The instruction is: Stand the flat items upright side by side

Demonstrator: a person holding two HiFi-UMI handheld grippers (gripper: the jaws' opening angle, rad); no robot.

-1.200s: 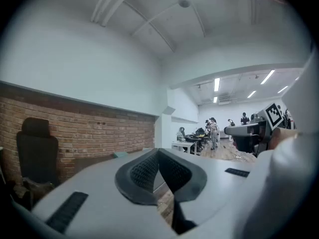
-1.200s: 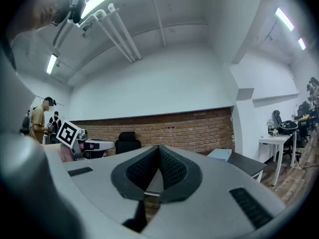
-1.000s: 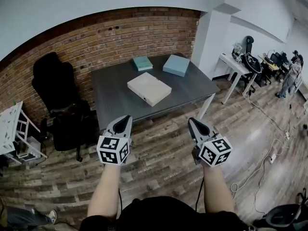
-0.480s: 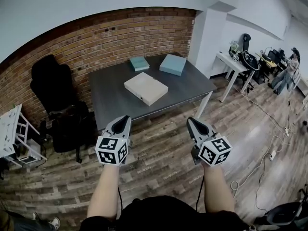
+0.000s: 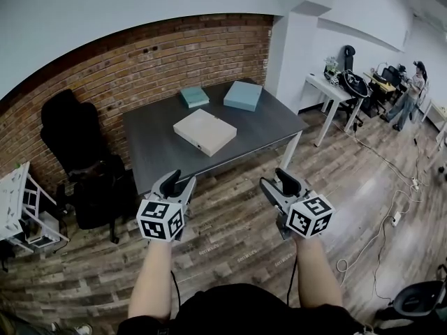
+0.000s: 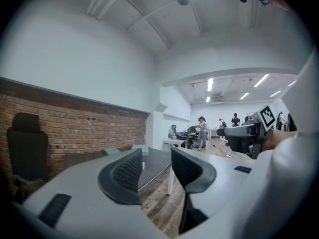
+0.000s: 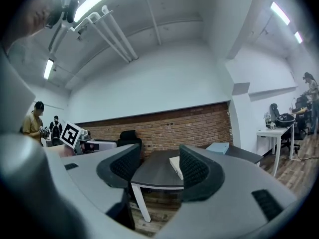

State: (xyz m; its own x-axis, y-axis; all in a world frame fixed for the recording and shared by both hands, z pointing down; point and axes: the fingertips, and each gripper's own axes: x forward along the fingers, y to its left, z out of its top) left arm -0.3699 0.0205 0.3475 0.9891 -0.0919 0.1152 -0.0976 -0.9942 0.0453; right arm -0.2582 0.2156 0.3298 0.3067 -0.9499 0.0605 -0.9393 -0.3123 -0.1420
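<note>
Boxes are lying flat on the dark table (image 5: 150,142): a beige box (image 5: 204,132) near the middle, with a small teal box (image 5: 194,97) and a larger teal box (image 5: 243,95) behind it toward the brick wall (image 5: 140,68), all three apart from one another. The left gripper (image 5: 178,181) and right gripper (image 5: 274,179) are hovering over the wood floor (image 5: 230,236) short of the table's near edge, well apart from the boxes. Both have just been opening their jaws, which are standing apart with nothing between them. A black chair (image 5: 66,128) is sitting left of the table, and a white desk (image 5: 321,86) is standing to its right.
</note>
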